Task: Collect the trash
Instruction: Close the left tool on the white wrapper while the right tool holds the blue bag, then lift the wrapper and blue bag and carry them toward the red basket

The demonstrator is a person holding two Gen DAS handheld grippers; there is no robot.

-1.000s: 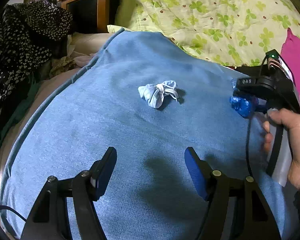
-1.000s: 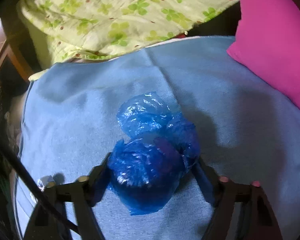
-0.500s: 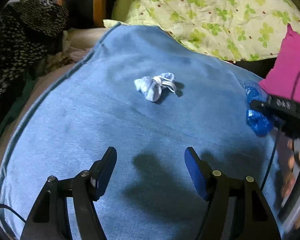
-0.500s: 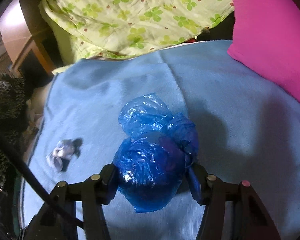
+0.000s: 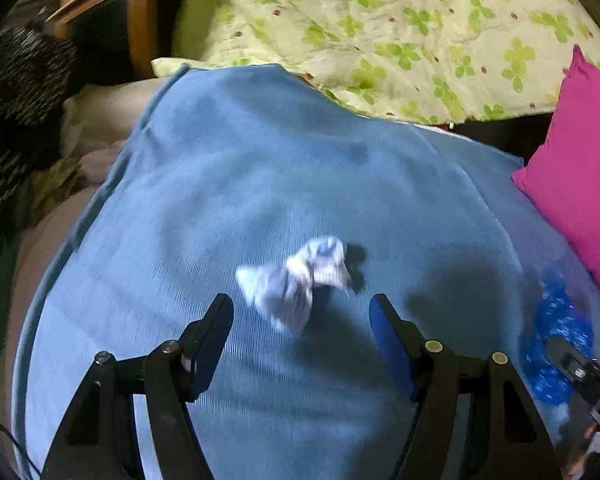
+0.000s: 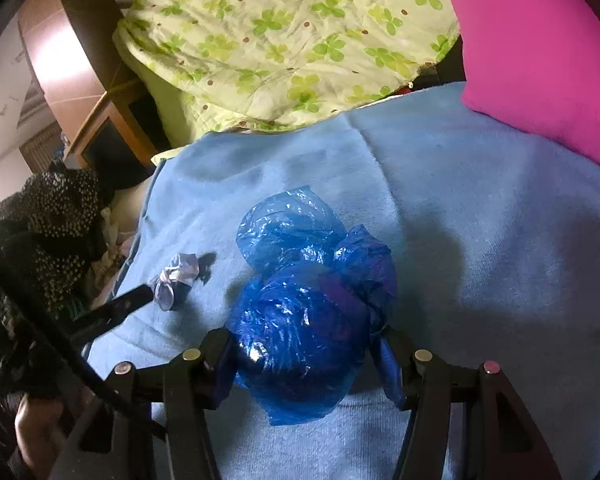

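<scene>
your right gripper [image 6: 302, 350] was clenched on a crinkly, glossy blue plastic bag [image 6: 306, 308]. your left gripper [image 5: 302, 312] gaped wide just short of a crumpled white wad [image 5: 296, 276], motion-blurred, lying on the soft blue blanket [image 5: 220, 184].

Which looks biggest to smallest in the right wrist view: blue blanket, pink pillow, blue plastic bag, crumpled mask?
1. Blue blanket
2. Pink pillow
3. Blue plastic bag, though it sits closest to the camera, held in the right tool, so it looks inflated
4. Crumpled mask
</scene>
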